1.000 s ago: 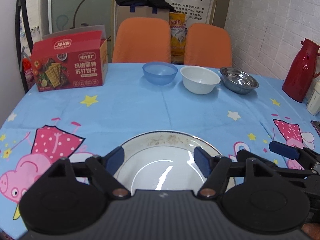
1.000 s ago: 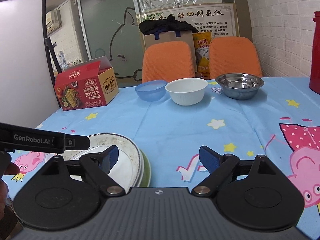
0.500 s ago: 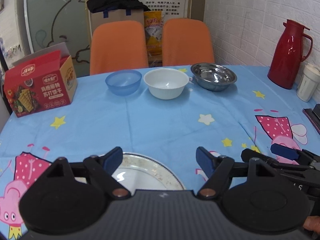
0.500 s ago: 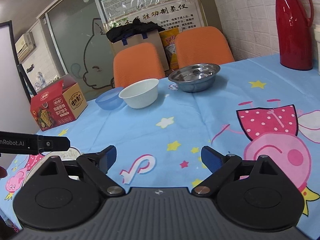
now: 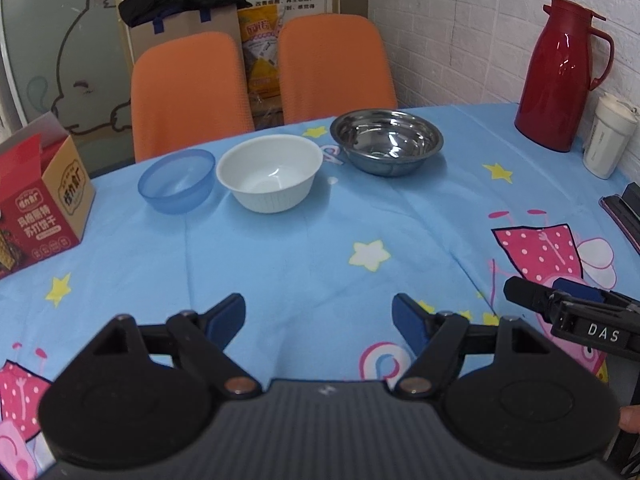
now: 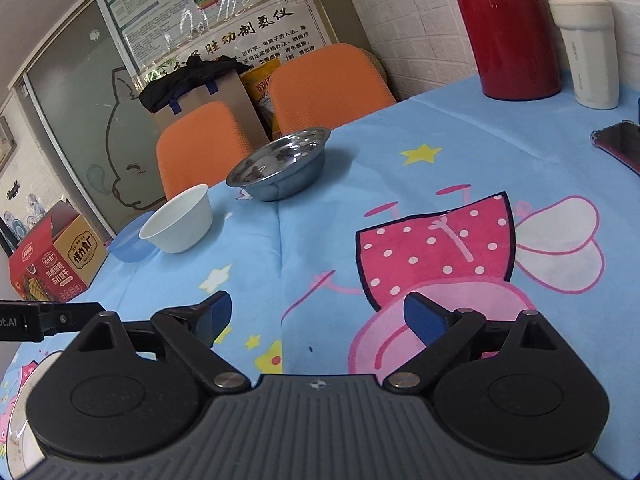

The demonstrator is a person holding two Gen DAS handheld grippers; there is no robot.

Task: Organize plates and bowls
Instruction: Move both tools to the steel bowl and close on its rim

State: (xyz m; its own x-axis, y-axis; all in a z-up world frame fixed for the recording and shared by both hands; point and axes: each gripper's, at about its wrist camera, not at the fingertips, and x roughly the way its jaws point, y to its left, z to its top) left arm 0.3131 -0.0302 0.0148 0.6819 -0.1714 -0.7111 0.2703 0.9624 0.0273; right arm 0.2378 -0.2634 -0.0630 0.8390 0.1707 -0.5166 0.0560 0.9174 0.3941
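The left hand-held gripper is hovering over bare blue tablecloth with its jaws standing wide apart and nothing between them. The right hand-held gripper is likewise gaping, empty, over the pink cartoon print on the near right part of the table; in the left wrist view its black tip is showing at the right edge. Farther out, three bowls are sitting in a row near the far edge of the table: a blue bowl on the left, a white bowl just beside it in the middle, and a steel bowl a little apart on the right. A white plate rim is peeking in at the near left edge of the right wrist view. A red carton is standing at the left, and a red jug with a white cup beside it at the far right.
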